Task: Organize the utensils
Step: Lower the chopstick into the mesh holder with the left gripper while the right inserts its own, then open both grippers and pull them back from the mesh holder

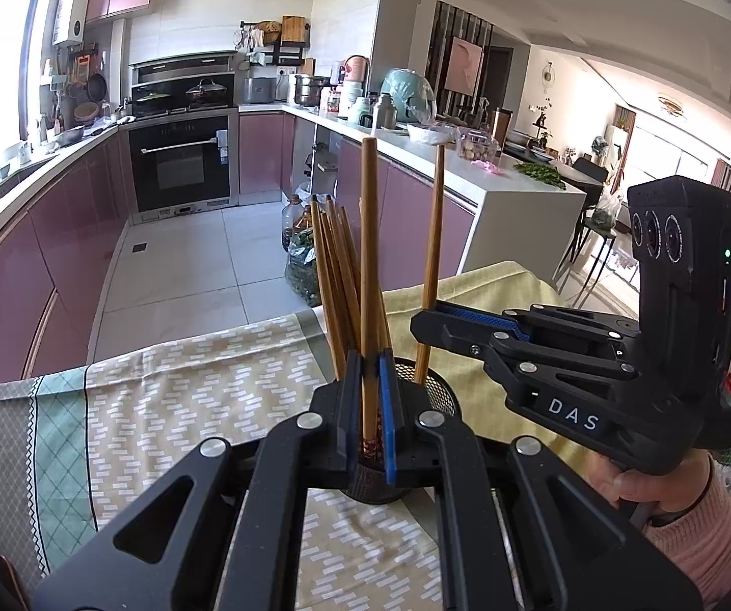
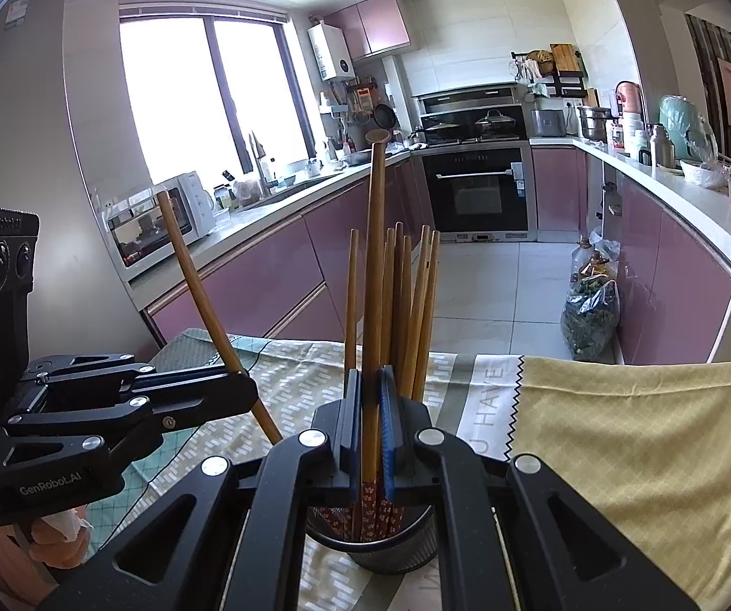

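Where tongs (image 1: 370,407) grip — brown chopstick (image 1: 368,254).

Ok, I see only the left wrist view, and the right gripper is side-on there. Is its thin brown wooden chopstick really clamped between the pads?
Observer: Yes. Seen from the right wrist, the right gripper is shut on the wooden chopstick, with a blue pad on each side.
Operator: Where is its lower end?
Observer: Its red flowered end reaches inside the round black mesh cup.
Operator: And my own chopstick?
Observer: The second chopstick, in the left gripper, slants here, with its top leaning left, away from the cup. Its tip is hidden.
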`<move>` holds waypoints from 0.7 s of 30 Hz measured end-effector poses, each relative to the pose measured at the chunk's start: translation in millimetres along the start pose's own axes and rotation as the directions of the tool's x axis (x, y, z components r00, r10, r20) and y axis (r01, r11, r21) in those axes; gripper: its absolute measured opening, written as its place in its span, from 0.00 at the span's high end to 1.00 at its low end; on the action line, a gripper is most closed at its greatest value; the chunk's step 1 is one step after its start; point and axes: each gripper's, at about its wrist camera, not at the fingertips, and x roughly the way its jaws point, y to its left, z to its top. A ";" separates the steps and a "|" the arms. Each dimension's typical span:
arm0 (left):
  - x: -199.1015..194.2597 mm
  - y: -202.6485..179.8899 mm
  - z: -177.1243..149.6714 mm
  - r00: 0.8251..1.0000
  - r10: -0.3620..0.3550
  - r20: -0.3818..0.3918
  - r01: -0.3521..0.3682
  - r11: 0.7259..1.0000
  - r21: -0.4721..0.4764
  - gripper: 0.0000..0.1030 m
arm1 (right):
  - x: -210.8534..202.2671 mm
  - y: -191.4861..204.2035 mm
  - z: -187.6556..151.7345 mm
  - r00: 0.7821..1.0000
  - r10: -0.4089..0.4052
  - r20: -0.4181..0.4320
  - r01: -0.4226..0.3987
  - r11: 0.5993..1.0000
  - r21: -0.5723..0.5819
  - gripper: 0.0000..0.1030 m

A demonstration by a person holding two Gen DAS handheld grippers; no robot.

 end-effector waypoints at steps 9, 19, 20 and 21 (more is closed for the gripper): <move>14.1 2.6 -3.3 1.000 -0.009 -0.029 0.009 1.000 0.000 0.93 | 3.2 -2.8 -4.7 1.000 0.000 -0.018 0.000 1.000 0.002 0.94; 31.7 9.5 -2.7 0.999 -0.005 -0.048 0.004 1.000 -0.013 0.93 | 13.1 -3.9 -4.6 0.999 0.003 -0.038 -0.003 1.000 0.004 0.94; 33.4 9.9 -2.5 0.999 -0.004 -0.049 0.004 1.000 -0.015 0.93 | 14.4 -4.1 -4.6 0.999 0.002 -0.040 -0.002 1.000 0.005 0.94; 34.6 9.5 -3.3 0.999 -0.003 -0.051 0.002 1.000 -0.017 0.93 | 15.5 -4.1 -4.4 0.999 0.001 -0.042 -0.001 1.000 0.006 0.94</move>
